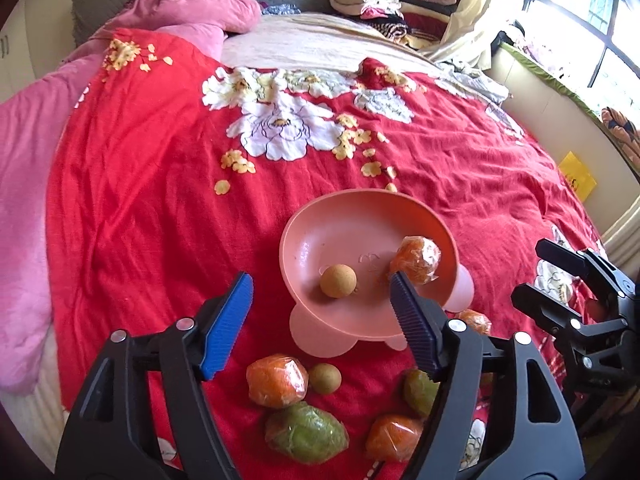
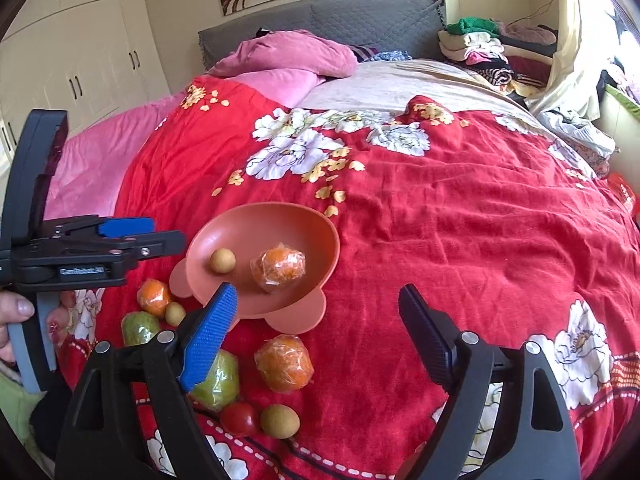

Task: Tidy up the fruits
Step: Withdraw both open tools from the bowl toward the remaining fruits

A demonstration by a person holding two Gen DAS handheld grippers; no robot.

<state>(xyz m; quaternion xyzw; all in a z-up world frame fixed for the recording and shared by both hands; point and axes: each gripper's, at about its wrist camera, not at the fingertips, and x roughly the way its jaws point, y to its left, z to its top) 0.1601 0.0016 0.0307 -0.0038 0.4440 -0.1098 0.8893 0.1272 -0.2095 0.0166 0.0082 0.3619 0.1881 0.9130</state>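
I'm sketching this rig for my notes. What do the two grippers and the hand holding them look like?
Both grippers are black plastic frames with silver rivets. The left gripper carries ribbed blue pads; side-on in the right view it shows a small white label and a pale grey handle. The right gripper has one blue pad and one that looks dark. The hand shows bare fingers; no sleeve is visible.
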